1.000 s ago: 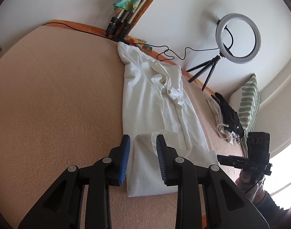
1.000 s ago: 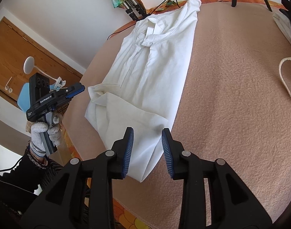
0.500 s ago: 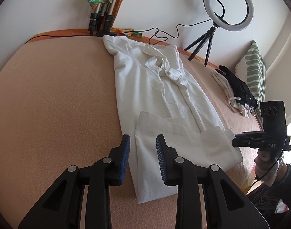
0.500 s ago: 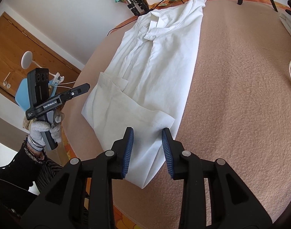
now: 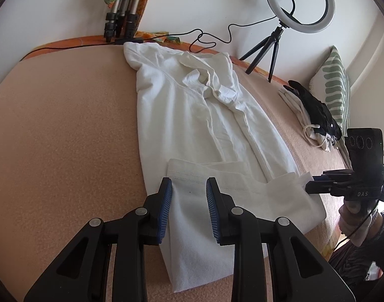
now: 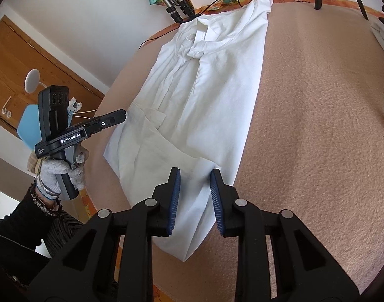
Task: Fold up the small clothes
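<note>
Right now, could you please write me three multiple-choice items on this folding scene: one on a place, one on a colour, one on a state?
1. Where does the ring light stand?
A. At the far edge, beside the wall
B. On the shirt
C. On the striped pillow

2. What colour is the shirt?
A. Blue
B. White
C. Green

3. How is the shirt's bottom hem?
A. Hanging off the near edge
B. Folded up over the body
C. Rolled into a ball

Answers: 1 A, its tripod stands behind the shirt near the wall. 2 B, the fabric is plain white in both views. 3 B, the hem edge lies across the shirt's lower body.
</note>
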`<state>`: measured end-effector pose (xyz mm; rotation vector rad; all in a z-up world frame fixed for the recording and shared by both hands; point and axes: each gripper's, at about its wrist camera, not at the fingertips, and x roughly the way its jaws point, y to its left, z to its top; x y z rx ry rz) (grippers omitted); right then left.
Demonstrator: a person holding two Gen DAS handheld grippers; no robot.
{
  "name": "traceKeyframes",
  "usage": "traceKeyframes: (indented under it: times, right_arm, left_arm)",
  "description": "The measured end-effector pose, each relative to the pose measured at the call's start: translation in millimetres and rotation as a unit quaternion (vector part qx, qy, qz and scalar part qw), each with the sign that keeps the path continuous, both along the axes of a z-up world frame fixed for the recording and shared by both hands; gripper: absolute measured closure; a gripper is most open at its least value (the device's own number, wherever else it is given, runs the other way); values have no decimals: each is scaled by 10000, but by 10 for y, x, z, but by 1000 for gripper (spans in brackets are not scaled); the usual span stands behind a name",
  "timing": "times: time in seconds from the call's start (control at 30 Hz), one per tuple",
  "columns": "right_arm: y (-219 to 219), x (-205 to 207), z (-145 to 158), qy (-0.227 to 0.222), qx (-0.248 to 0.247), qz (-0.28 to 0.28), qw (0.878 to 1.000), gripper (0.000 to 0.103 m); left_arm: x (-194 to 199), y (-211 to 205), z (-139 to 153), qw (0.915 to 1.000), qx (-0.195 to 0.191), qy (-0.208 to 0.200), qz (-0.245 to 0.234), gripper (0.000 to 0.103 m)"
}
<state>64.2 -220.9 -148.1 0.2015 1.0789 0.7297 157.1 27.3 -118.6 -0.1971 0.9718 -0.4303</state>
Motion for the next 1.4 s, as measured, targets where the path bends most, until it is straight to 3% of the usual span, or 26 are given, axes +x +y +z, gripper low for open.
traceKeyframes:
  times: [0.43,0.57,0.73,0.8,0.87,0.93,1.0,1.1,1.4]
  right_arm:
    - [-25,19,-21,150,-53,-137,9998,80]
    - [-19,5,-20,140,-84,-136,9998,80]
    - [-23,7,-30,141,-110,-147,9997,80]
    - [-12,3,-19,102,-152,-130,9997,80]
    - [17,-4,-6,59,-202,-118,9997,80]
    - [40,-10,5,-2,-257,-115,9996,81]
    - [63,-22,25,-83,-311,-93,9994,92]
    - [84,-43,79,-248,-363,-89,9990,96]
    - [119,138,479,-1178,-486,-537,9904,99]
  left_arm:
    - [26,-47,-9,9994,321,-48,127,77]
    - [58,-65,-11,9991,395,-81,145,67]
    - [59,-157,-20,9987,475,-201,-27,67]
    - [43,-213,-13,9975,624,-291,-139,70]
    - [20,-246,-3,9966,700,-386,-205,89]
    - [-1,-251,11,9962,668,-486,-267,95]
    - [-16,-245,29,9962,617,-557,-248,97]
    - [-37,-191,62,9972,443,-596,-123,97]
    - [-95,-19,287,9922,260,-1122,481,97]
